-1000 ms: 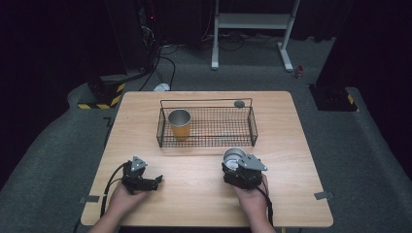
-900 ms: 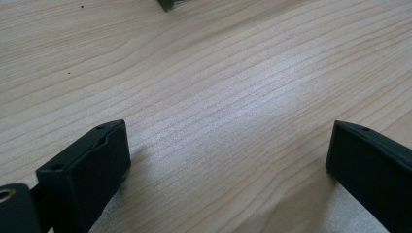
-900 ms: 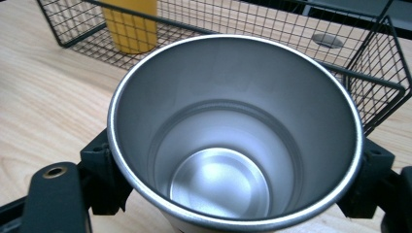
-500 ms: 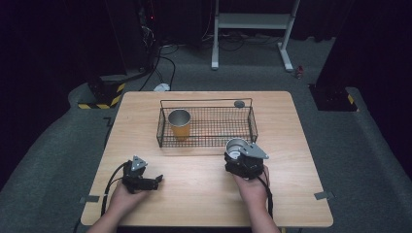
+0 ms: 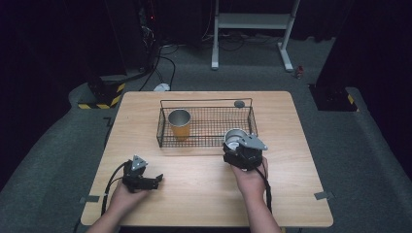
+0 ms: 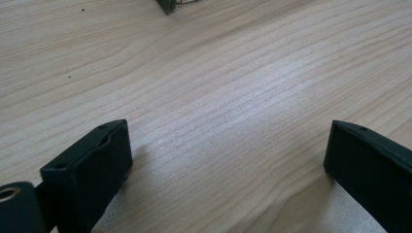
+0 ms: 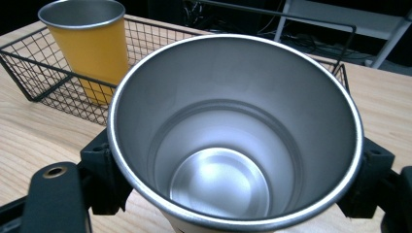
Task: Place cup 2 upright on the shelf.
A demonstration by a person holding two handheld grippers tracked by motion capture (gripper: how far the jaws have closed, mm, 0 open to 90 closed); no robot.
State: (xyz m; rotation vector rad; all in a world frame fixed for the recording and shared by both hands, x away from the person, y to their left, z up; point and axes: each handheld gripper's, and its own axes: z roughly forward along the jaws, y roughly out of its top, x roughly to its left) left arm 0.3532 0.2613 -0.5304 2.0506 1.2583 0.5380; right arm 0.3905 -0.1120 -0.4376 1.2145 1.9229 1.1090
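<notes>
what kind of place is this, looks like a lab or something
Probably a lab or recording studio, not a home. A lone wooden table stands on grey carpet among dark curtains, with cables and hazard-striped gear on the floor behind, and a person works hand-held grippers, the right gripper clamping a steel cup.

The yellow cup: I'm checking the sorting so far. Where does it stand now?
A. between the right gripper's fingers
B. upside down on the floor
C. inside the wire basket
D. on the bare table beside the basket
C: the yellow cup stands upright inside the wire basket, at its left end.
</notes>
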